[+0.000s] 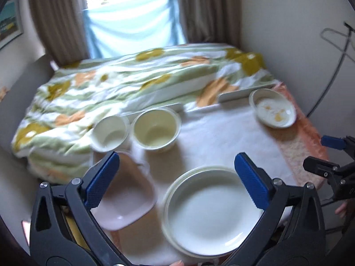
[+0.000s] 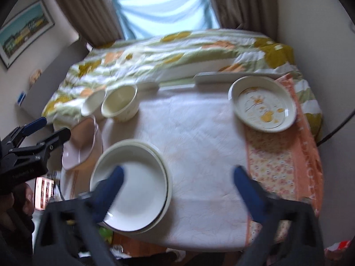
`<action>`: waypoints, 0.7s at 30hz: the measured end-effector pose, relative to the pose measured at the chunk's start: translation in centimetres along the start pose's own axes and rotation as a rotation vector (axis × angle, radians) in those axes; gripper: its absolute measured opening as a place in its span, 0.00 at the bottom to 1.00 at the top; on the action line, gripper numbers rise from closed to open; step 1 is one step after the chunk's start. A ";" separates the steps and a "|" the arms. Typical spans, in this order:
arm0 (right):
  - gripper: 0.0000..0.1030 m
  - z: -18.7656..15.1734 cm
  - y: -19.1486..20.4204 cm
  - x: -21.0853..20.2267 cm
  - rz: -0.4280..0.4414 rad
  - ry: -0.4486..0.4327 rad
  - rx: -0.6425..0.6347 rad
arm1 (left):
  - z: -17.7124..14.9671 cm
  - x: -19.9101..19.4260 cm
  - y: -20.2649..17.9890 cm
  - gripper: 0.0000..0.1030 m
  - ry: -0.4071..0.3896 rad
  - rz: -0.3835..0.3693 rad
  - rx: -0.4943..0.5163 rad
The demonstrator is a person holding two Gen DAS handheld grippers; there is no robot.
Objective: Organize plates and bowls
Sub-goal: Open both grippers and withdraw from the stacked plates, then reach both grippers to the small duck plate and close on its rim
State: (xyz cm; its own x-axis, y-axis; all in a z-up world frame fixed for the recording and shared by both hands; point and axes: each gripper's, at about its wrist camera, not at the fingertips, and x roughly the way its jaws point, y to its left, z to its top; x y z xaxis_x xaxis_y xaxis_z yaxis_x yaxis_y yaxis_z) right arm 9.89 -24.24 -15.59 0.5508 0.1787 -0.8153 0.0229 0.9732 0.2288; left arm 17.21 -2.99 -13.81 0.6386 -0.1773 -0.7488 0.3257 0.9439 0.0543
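Covering table [image 2: 199, 146]: white cloth, orange runner [image 2: 286, 155] at right; floral-quilted bed [image 1: 124, 84], curtained window [image 1: 131, 15] beyond. Left gripper [image 1: 177, 177], right gripper [image 2: 179, 190] both spread, empty.

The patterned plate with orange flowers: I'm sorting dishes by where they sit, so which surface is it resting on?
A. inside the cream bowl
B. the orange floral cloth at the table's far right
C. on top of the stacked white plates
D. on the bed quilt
B: the patterned plate with orange flowers sits alone on the orange floral cloth, apart from the stacked white plates and the cream bowl.
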 end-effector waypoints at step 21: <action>0.71 3.0 -19.4 8.5 -0.086 0.049 0.494 | 8.9 26.7 -16.8 0.77 0.362 -0.477 0.022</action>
State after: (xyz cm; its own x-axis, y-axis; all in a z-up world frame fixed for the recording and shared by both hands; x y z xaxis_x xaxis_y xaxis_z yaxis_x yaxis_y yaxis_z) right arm 16.64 -42.03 -25.39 0.4896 0.1189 -0.8638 0.4655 0.8020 0.3742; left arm 35.03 -26.09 -28.84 0.1410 -0.4703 -0.8712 0.5346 0.7768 -0.3328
